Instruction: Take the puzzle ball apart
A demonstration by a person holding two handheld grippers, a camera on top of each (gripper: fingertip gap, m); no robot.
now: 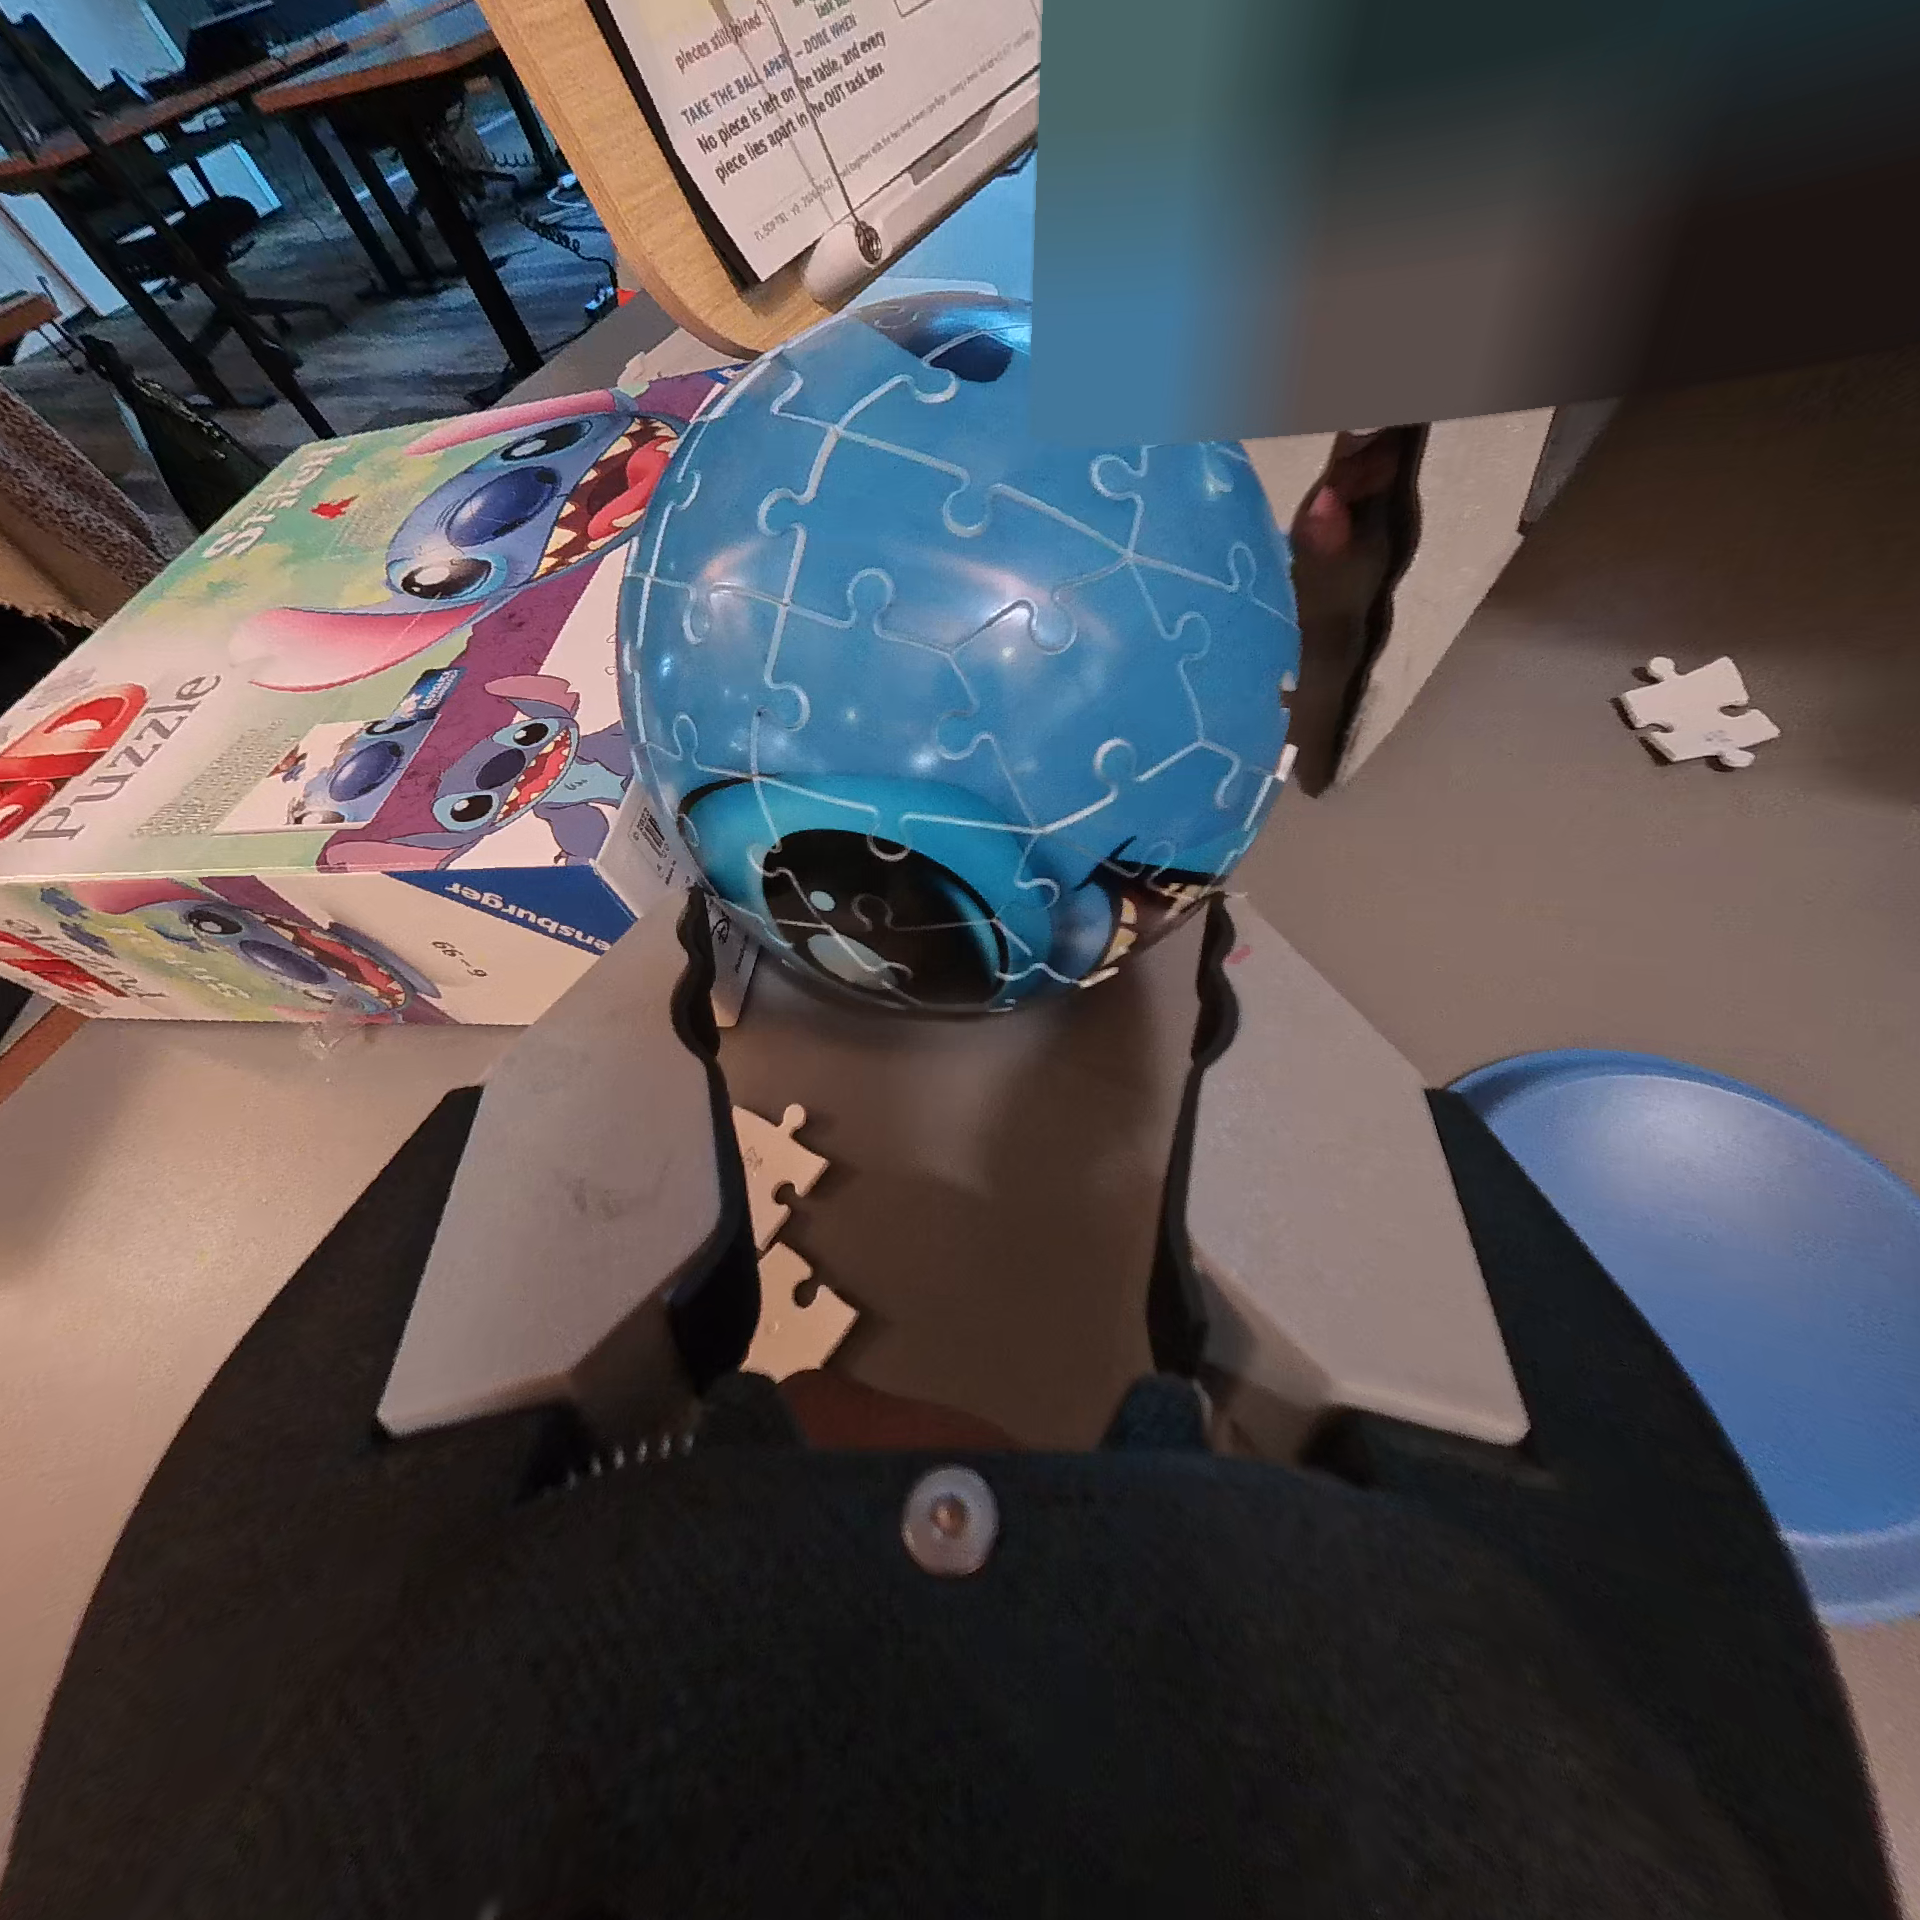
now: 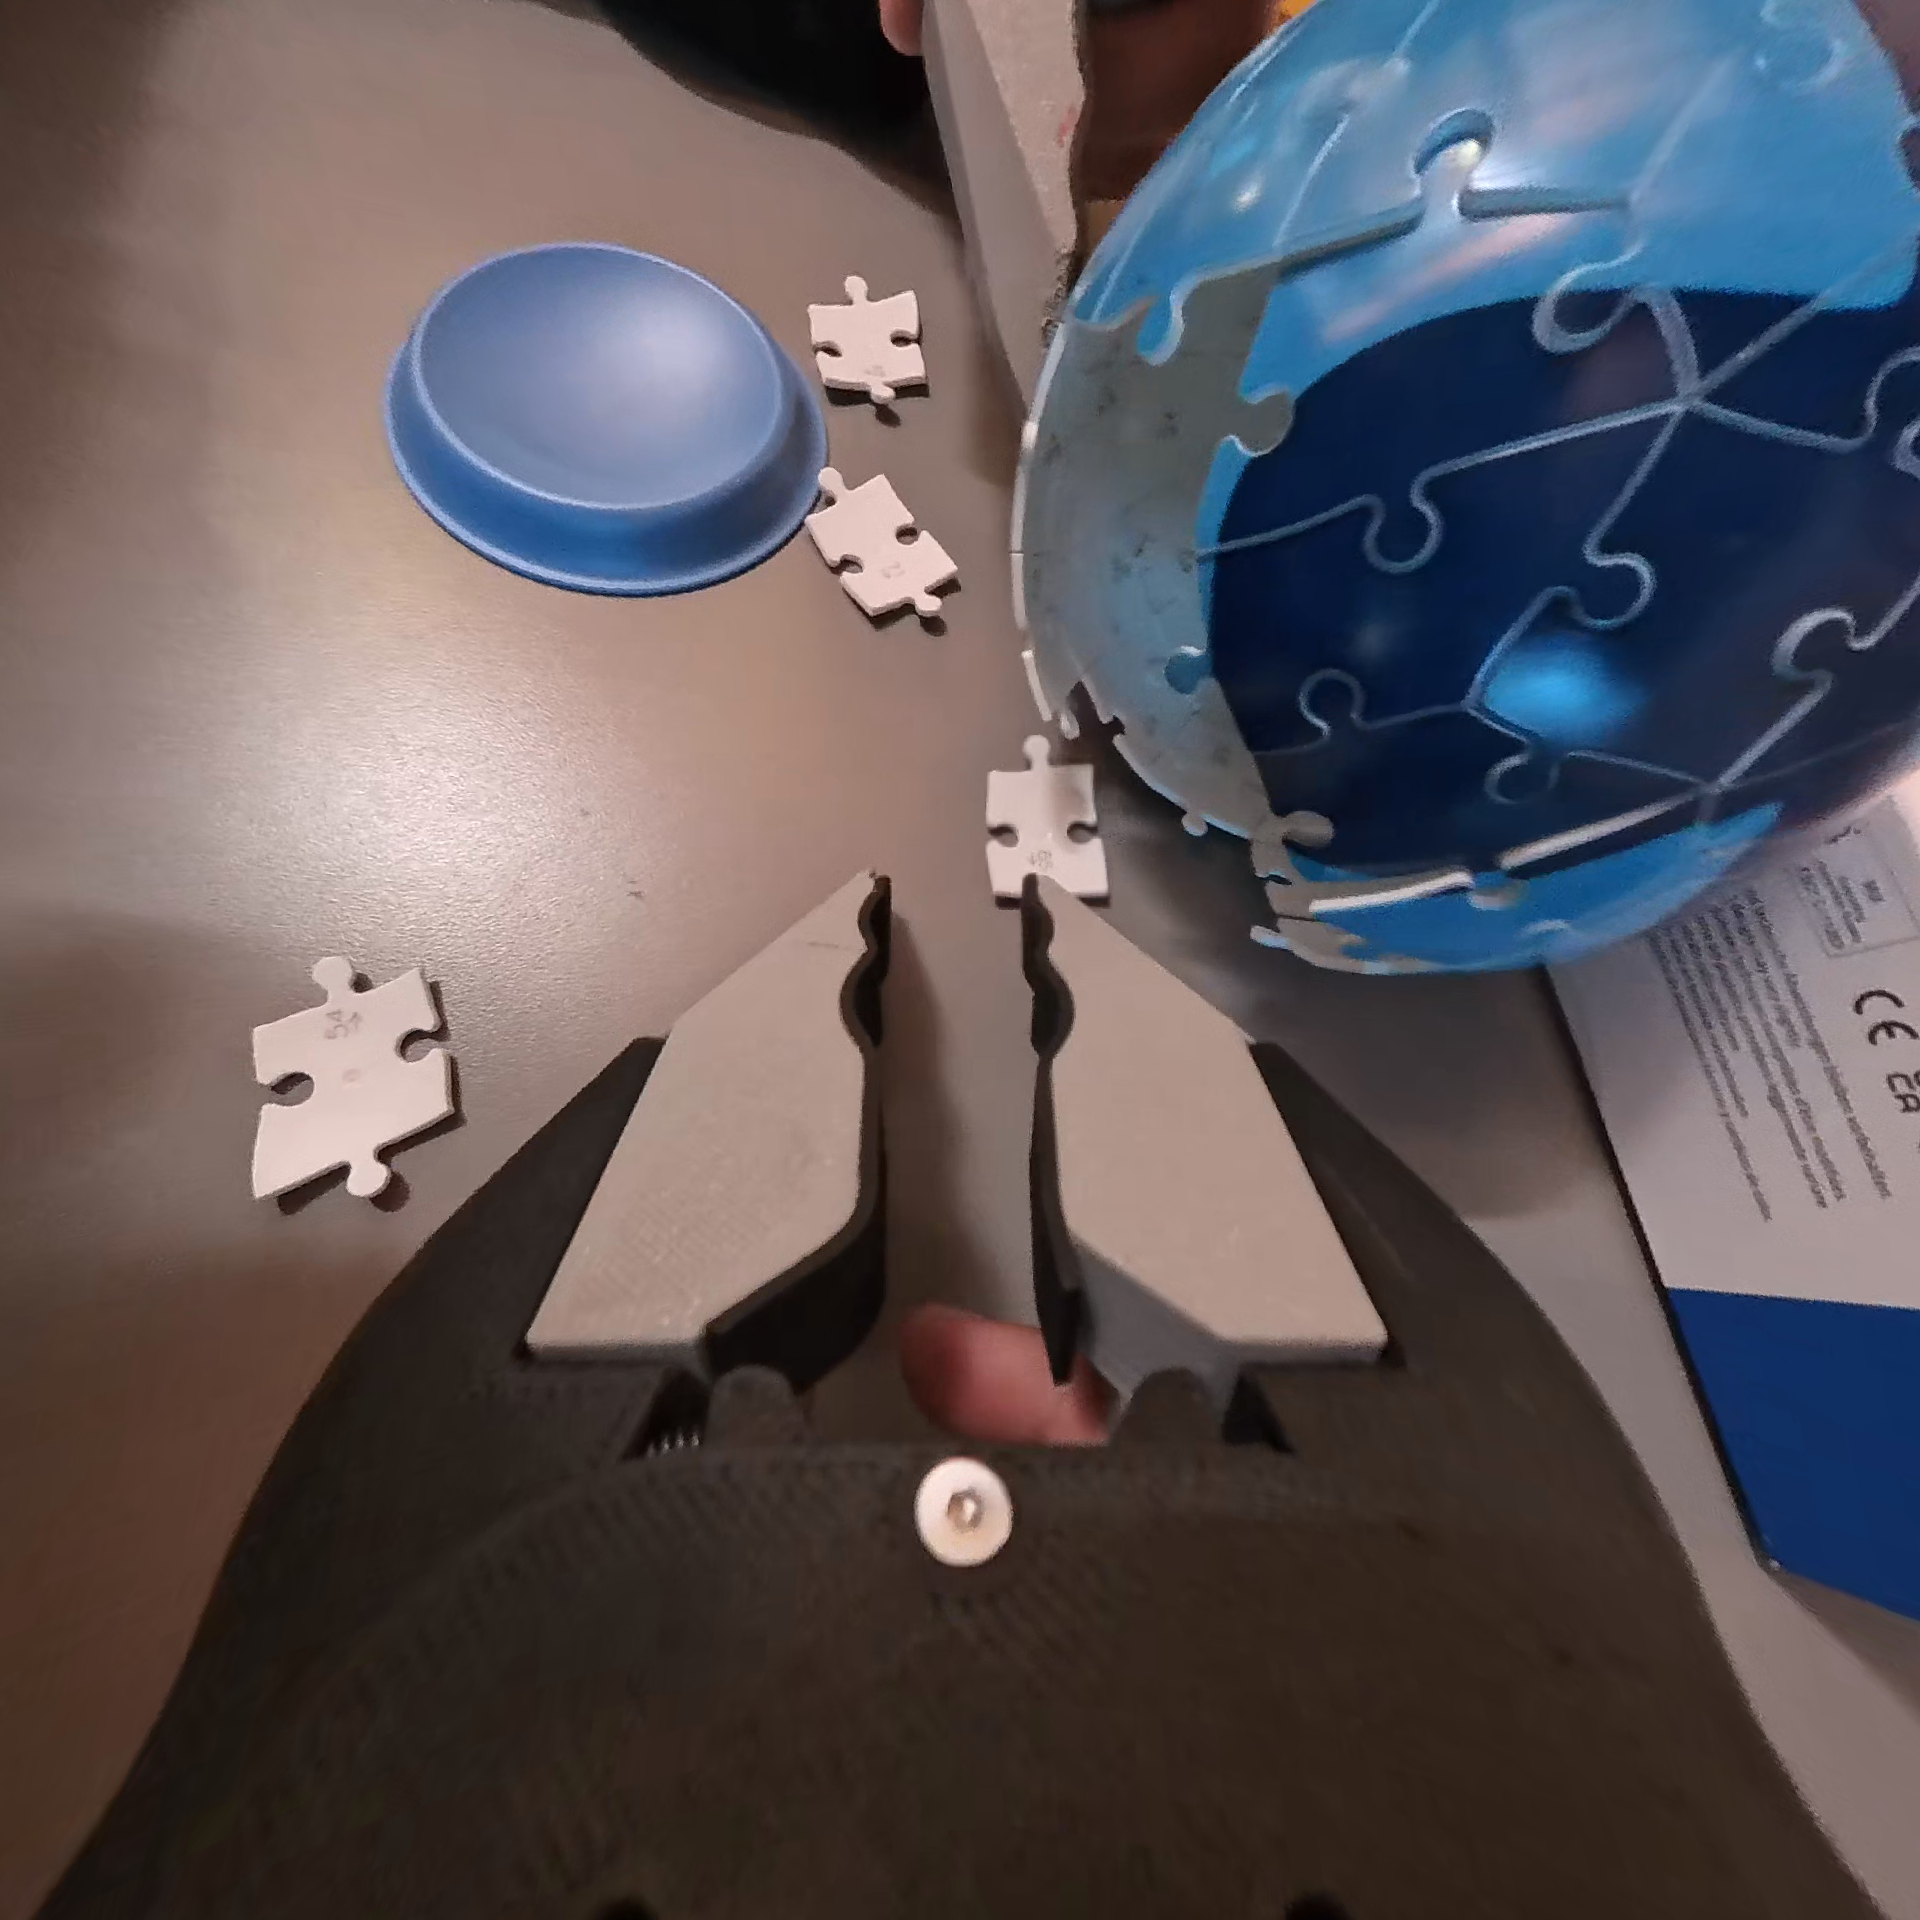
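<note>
Writing: box (image 1: 312, 644), sheet (image 1: 831, 94) — loose pieces (image 2: 348, 1081).

My left gripper (image 1: 951, 925) and right gripper (image 2: 956, 904): same build. Black textured printed bodies, grey wedge-shaped fingers (image 2: 727, 1122), wavy black inner pads (image 1: 694, 997), one silver hex screw (image 2: 962, 1509) centred on each, small spring (image 1: 634, 1449) at finger base.

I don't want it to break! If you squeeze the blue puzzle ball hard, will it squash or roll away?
Probably it would give: the puzzle ball looks hollow, with pieces already missing at one edge. Hard squeezing might pop more loose. Being round, it would likely roll if the left gripper, which seems to hold it, let go.
</note>
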